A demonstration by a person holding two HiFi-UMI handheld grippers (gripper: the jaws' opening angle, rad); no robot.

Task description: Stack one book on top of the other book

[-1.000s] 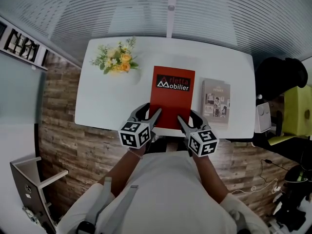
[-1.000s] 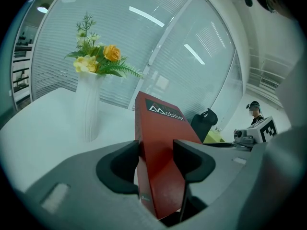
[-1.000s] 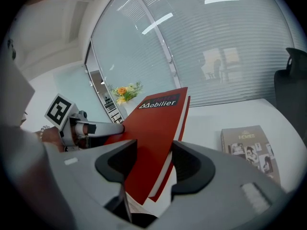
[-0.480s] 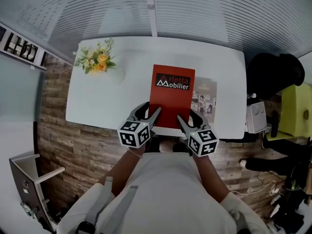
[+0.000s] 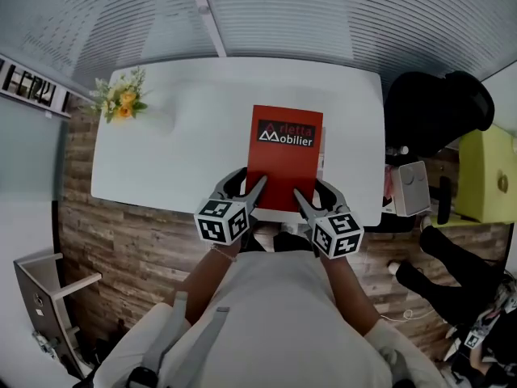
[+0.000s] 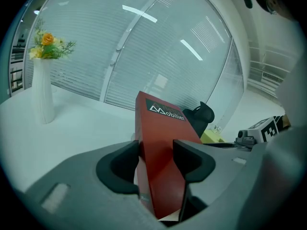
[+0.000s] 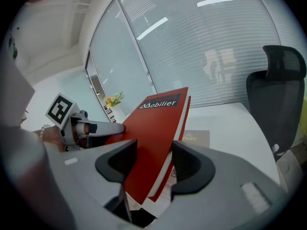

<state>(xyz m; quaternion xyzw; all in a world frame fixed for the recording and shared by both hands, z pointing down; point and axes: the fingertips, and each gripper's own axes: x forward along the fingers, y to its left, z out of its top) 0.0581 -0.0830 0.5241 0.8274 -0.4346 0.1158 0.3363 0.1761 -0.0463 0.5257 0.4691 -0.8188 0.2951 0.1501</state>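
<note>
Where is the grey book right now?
In the right gripper view, the grey book lies flat on the right half of the white table, just beneath the tilted red book.

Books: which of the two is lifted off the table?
The red book, clamped tilted in the left gripper and right gripper; the grey book lies flat on the table below it.

We see 1 white table (image 5: 178, 160) on a wood-plank floor (image 5: 121, 249), slatted blinds (image 5: 323, 14) behind it. A black office chair (image 5: 436, 107) stands at its right end, a vase of yellow flowers (image 5: 121, 103) near its left corner.
</note>
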